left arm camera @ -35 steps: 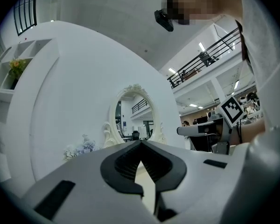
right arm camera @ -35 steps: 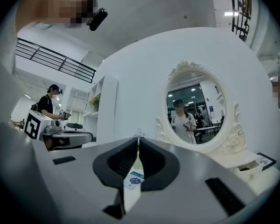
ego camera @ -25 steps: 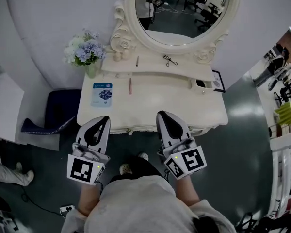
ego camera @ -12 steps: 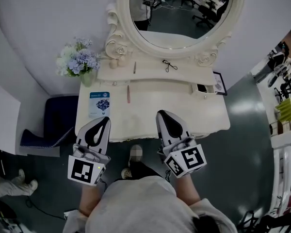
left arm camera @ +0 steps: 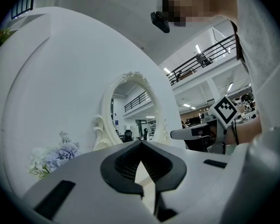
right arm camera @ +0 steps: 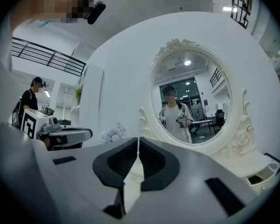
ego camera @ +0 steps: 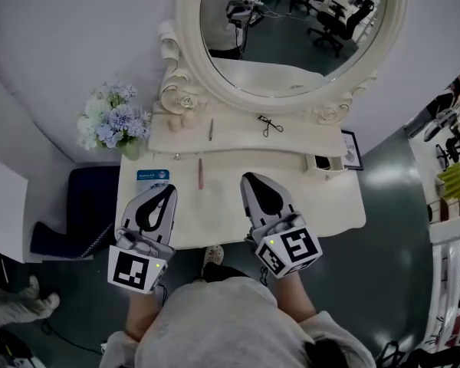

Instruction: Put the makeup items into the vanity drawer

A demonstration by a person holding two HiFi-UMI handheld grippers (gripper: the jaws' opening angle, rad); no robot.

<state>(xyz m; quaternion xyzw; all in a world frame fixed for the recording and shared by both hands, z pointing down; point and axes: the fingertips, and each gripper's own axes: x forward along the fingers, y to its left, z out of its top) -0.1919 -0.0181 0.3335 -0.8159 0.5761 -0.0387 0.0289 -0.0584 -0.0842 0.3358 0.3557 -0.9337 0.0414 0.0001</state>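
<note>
1. The fingers of the left gripper meet at their tips with nothing between them. The fingers of the right gripper leave only a hairline slit and are also empty.
2. From the head view there are two grippers, both hovering over the front half of the white vanity table and both pointing towards 12 o'clock, at the oval mirror.
3. Four makeup items lie out in the open: two makeup pencils, one eyelash curler and one blue packet.
4. The pink pencil lies on the tabletop between the two gripper tips, at 9 o'clock of the right one. Its long axis runs 12 to 6.
5. The darker pencil lies on the raised shelf, at 12 o'clock of the pink one. Its axis also runs 12 to 6.
6. The eyelash curler rests on the same shelf at 1 o'clock of the right gripper, slanting from 11 to 5.
7. The blue packet lies flat at 11 o'clock of the left gripper, with its long side running 9 to 3.
8. One bunch of flowers stands at the table's 10 o'clock corner, and one small organiser box sits at 3 o'clock of the right gripper.
</note>
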